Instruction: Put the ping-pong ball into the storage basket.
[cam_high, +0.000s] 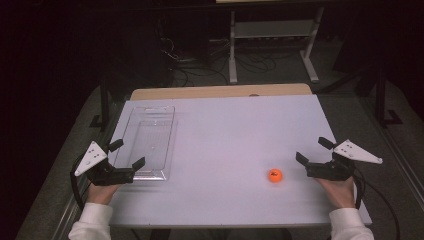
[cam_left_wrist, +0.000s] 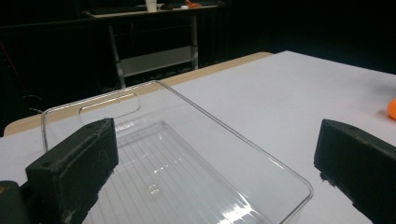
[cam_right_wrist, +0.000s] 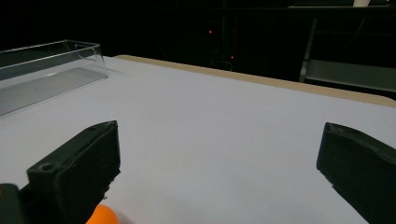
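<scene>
An orange ball (cam_high: 274, 175) lies on the white table (cam_high: 235, 130) near the front right; its edge shows at the right border of the left gripper view (cam_left_wrist: 392, 108) and at the bottom of the right gripper view (cam_right_wrist: 100, 215). A clear plastic tray (cam_high: 148, 141) lies empty at the left. My left gripper (cam_high: 127, 154) stands open at the tray's near left corner, and its jaws frame the tray (cam_left_wrist: 177, 163) in the left gripper view. My right gripper (cam_high: 315, 150) is open, just right of the ball, with nothing between its jaws.
A metal shelf frame (cam_high: 272, 30) and cables stand on the dark floor beyond the table. A bare wooden strip (cam_high: 220, 91) runs along the table's far edge. The tray (cam_right_wrist: 46, 70) also appears at the far left of the right gripper view.
</scene>
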